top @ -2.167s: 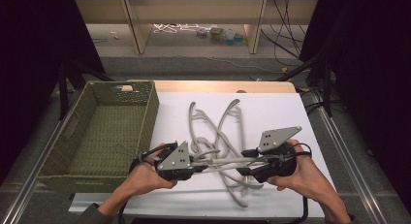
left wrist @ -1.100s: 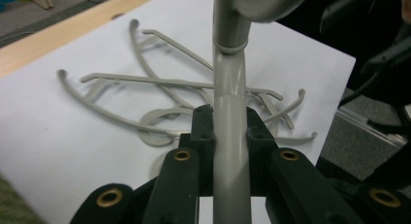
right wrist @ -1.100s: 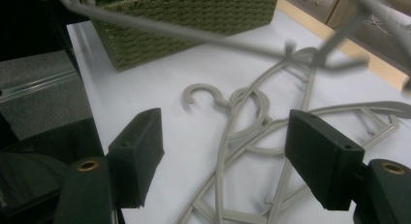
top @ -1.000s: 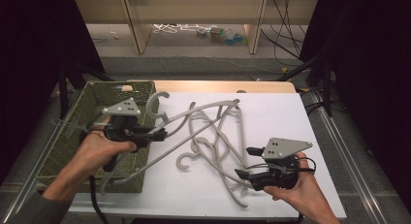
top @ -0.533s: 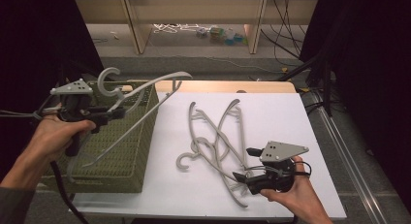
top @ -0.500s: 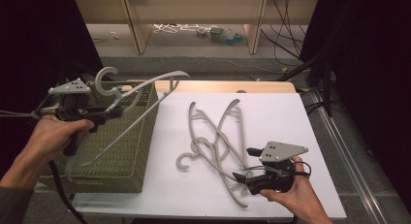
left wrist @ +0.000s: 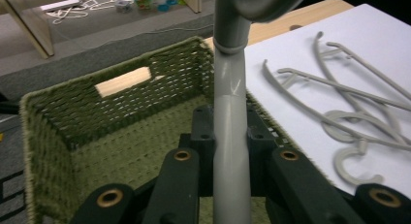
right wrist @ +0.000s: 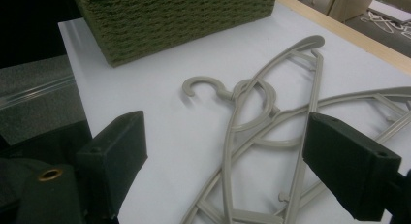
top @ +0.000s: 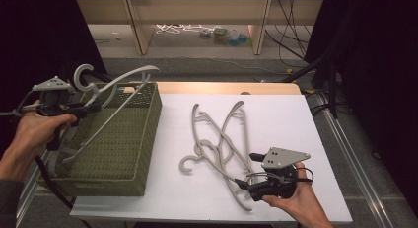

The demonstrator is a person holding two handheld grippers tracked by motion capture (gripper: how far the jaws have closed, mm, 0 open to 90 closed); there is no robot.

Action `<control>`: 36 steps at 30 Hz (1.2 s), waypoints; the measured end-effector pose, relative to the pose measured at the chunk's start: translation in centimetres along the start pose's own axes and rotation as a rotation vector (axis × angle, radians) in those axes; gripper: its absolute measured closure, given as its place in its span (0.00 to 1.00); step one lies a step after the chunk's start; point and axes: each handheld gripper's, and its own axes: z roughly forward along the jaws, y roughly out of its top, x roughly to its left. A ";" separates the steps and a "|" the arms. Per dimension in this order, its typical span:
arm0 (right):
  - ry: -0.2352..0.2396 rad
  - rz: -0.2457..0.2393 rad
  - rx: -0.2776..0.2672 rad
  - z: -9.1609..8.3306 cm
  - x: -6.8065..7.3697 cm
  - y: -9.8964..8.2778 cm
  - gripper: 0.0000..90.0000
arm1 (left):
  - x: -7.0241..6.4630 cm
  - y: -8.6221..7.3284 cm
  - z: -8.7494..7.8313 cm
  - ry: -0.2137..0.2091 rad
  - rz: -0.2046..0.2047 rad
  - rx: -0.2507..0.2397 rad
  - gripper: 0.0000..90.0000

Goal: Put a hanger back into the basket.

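Note:
My left gripper [top: 92,107] is shut on the neck of a grey plastic hanger [top: 118,79] and holds it tilted over the green woven basket [top: 148,134]. In the left gripper view the hanger's neck [left wrist: 229,112] is clamped between the jaws above the basket [left wrist: 58,132]. Several more grey hangers [top: 222,134] lie tangled on the white table [top: 276,114]. My right gripper [top: 242,184] rests low at the front of that pile. Its jaws have just been opening and now stand wide apart. The hangers [right wrist: 257,112] lie on the table past them, untouched.
The basket stands at the left end of the table. Bare white tabletop [top: 315,139] stretches to the right of the pile. Behind the table are a wooden shelf frame [top: 143,25] and small items on the floor [top: 222,35]. Cables [top: 291,40] hang at the back right.
The left gripper has carried its hanger from the table leftward to above the basket. The right gripper has let go of that hanger, opened wide, and stayed near the table's front.

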 end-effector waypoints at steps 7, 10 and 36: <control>0.003 0.004 0.004 0.2 0.1 -0.2 0.19 | 1.4 -1.3 0.9 0.012 0.040 0.036 0.88; -0.001 0.005 -0.006 0.3 0.1 -0.2 0.19 | 1.7 -1.9 1.3 0.016 0.042 0.053 0.88; 0.016 0.009 0.013 0.6 0.0 -0.4 0.20 | 3.0 -4.5 5.8 0.008 0.026 0.190 0.88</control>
